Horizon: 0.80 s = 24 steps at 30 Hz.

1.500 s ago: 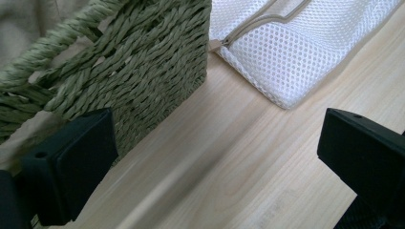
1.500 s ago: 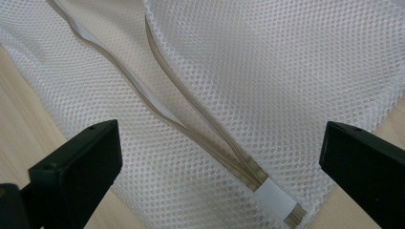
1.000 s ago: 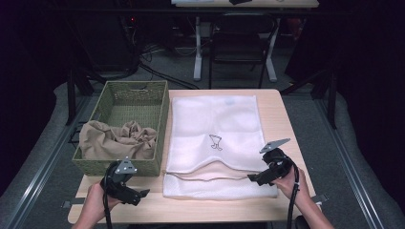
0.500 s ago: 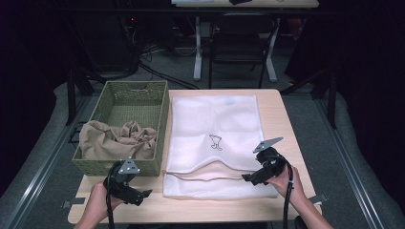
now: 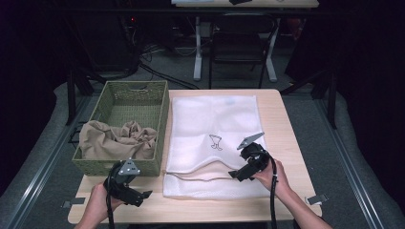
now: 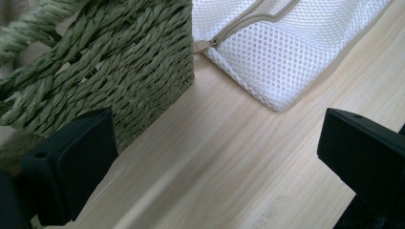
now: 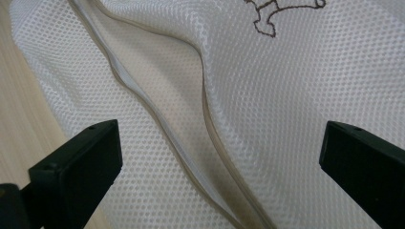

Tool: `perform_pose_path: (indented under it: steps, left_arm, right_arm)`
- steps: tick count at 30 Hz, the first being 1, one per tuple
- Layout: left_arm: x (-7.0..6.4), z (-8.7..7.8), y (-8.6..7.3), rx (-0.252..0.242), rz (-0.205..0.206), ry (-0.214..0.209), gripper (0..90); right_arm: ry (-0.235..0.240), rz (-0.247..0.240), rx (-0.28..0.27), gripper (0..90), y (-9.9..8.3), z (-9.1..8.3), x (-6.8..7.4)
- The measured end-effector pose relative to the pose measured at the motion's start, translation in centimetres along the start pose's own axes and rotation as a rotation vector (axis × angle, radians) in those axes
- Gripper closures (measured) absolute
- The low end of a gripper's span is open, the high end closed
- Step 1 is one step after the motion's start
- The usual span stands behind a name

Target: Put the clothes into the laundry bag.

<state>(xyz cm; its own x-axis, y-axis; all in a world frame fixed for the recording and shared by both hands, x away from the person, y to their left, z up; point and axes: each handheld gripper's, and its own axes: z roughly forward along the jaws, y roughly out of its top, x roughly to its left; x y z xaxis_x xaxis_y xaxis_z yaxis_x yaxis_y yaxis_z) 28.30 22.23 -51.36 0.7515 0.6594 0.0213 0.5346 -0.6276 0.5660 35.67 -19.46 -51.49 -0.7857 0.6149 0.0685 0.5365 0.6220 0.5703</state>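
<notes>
**Inspector:** State of your claws, and where is the work?

**Operator:** My right gripper (image 5: 237, 174) hangs over the near part of the white mesh bag (image 5: 215, 124), jaws spread wide with nothing between them. The bag lies flat on the table (image 5: 286, 143), its zip (image 7: 191, 157) gaping open along the near end. My left gripper (image 5: 142, 195) rests low by the near left corner of the table, also spread and empty, pointing past the basket (image 5: 165, 114) towards the bag's corner (image 6: 277, 98).

**Inspector:** Risks from here?

**Operator:** In my judgement, the main one is pinching both mesh layers together at the zip, which would clamp the mouth closed instead of lifting one lip. The mesh is thin and slack, so a shallow bite could slip off. The zip pull (image 6: 203, 45) lies just beside the basket wall; my left jaw could snag the weave there.

**Inspector:** Surroundings and obstructions?

**Operator:** A crumpled beige cloth (image 5: 114, 140) sits in the near end of the basket, partly draped over its rim. The basket wall stands between that cloth and the bag. Chairs and table legs beyond are well apart, no concern
</notes>
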Motion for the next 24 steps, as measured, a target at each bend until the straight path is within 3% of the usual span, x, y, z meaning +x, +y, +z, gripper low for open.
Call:
perform_pose_path:
  steps: [8, 17, 24]
  left_arm:
    - [0.1, 0.2, 0.0, 0.003, 0.001, -0.001, 0.0]
    - [0.1, 0.3, 0.0, 0.005, 0.001, -0.001, 0.0]
    - [0.1, 0.4, 0.0, 0.009, 0.005, 0.003, 0.0]
  right_arm:
    - [0.004, -0.045, 0.016, 1.7, 2.7, 2.1, 0.8]
    - [-0.002, -0.076, 0.042, 4.5, 4.1, 4.0, 1.0]
    - [0.002, -0.072, 0.065, 15.8, 4.1, 5.0, 1.1]
